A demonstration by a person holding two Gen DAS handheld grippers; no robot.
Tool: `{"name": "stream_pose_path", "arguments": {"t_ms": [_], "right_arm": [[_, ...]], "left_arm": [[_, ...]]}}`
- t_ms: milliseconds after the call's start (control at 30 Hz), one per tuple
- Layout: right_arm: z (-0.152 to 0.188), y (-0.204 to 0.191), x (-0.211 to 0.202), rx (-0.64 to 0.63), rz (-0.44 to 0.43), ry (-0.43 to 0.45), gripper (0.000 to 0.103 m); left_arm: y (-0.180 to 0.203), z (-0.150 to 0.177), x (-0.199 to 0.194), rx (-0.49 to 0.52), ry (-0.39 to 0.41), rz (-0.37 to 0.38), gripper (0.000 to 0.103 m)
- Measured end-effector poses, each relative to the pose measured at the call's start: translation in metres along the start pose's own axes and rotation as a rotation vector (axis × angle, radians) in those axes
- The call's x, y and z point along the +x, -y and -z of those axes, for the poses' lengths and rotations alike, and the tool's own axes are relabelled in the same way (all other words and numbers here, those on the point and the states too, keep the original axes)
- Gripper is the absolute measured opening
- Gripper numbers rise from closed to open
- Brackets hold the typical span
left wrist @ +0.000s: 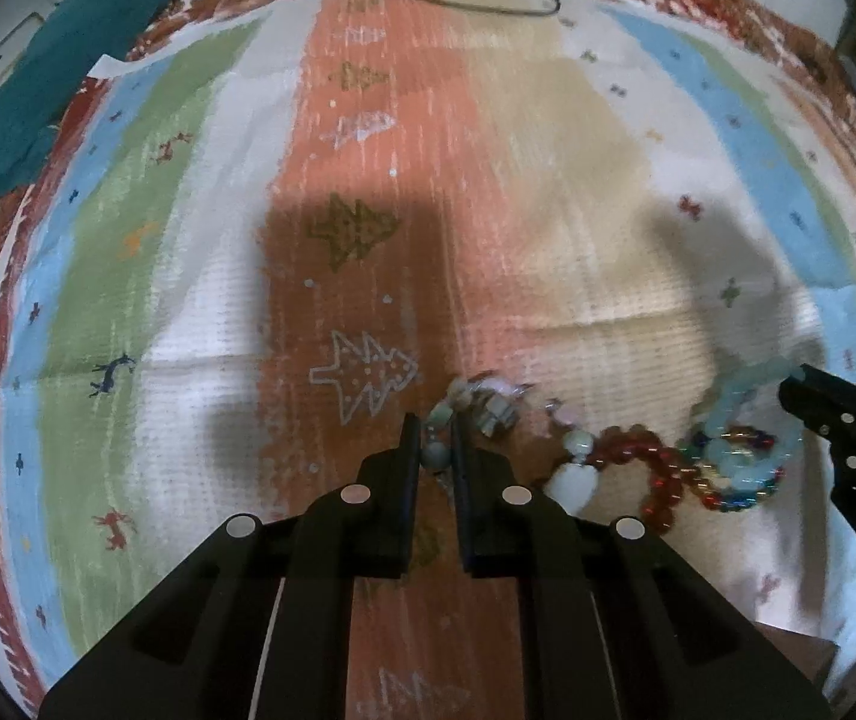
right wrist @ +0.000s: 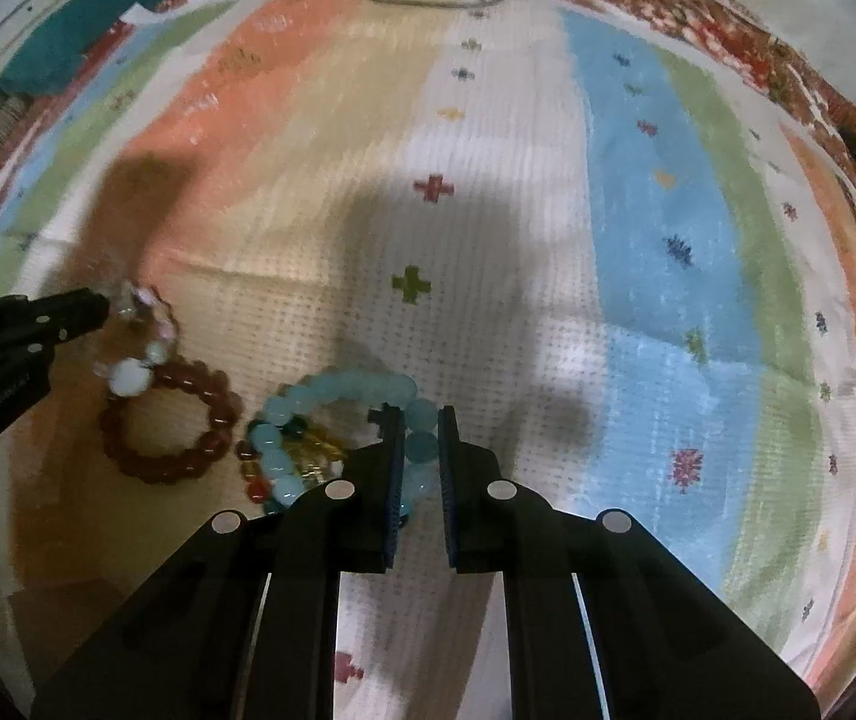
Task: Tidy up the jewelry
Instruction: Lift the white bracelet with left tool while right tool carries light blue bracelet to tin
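Left gripper (left wrist: 435, 438) clamped on my pale mixed-bead bracelet (left wrist: 572, 480); right gripper (right wrist: 418, 444) clamped on aqua bead bracelet (right wrist: 338, 393). Red bead bracelet (right wrist: 167, 420) between them, all mid-rug (right wrist: 488, 240), toward its near edge.

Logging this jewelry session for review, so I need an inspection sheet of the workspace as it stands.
Surface: striped patterned mat, creased.
Job's things: pale mixed-bead bracelet, red bead bracelet, light blue bead bracelet over a multicoloured one.
Clutter: teal cloth at the far left edge.
Grippers: left gripper shut on the pale mixed-bead bracelet; right gripper shut on the light blue bead bracelet.
Cables: dark cable looped at the far edge.
Surroundings: nothing seen.
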State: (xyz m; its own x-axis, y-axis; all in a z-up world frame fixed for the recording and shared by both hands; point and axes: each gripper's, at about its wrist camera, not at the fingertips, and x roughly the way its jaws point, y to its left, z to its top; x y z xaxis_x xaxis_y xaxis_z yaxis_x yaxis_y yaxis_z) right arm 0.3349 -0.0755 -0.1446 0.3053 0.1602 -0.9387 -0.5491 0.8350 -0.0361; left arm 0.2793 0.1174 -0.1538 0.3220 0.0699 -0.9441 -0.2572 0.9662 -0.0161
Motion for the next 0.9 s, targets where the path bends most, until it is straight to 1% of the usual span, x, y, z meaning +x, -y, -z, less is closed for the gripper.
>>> {"name": "stream_pose_path", "arguments": {"t_ms": [133, 300, 400, 600, 733, 900], "right_arm": [[0.002, -0.003, -0.020, 0.001, -0.019, 0.043, 0.012], [0.007, -0.008, -0.040, 0.018, -0.048, 0.087, 0.012], [0.008, -0.008, -0.049, 0.028, -0.064, 0.105, 0.012], [0.016, -0.008, -0.062, 0.039, -0.064, 0.131, 0.012], [0.020, -0.011, -0.070, 0.035, -0.071, 0.148, 0.012], [0.024, -0.013, -0.082, 0.038, -0.069, 0.178, 0.012]], "left_arm": [[0.001, 0.000, -0.022, -0.009, 0.030, 0.030, 0.010], [0.014, 0.005, -0.045, -0.006, 0.064, 0.061, 0.010], [0.019, 0.006, -0.056, 0.003, 0.085, 0.065, 0.010], [0.029, 0.010, -0.079, 0.017, 0.126, 0.075, 0.010], [0.029, 0.013, -0.090, 0.009, 0.152, 0.063, 0.010], [0.031, 0.018, -0.099, 0.010, 0.158, 0.069, 0.010]]}}
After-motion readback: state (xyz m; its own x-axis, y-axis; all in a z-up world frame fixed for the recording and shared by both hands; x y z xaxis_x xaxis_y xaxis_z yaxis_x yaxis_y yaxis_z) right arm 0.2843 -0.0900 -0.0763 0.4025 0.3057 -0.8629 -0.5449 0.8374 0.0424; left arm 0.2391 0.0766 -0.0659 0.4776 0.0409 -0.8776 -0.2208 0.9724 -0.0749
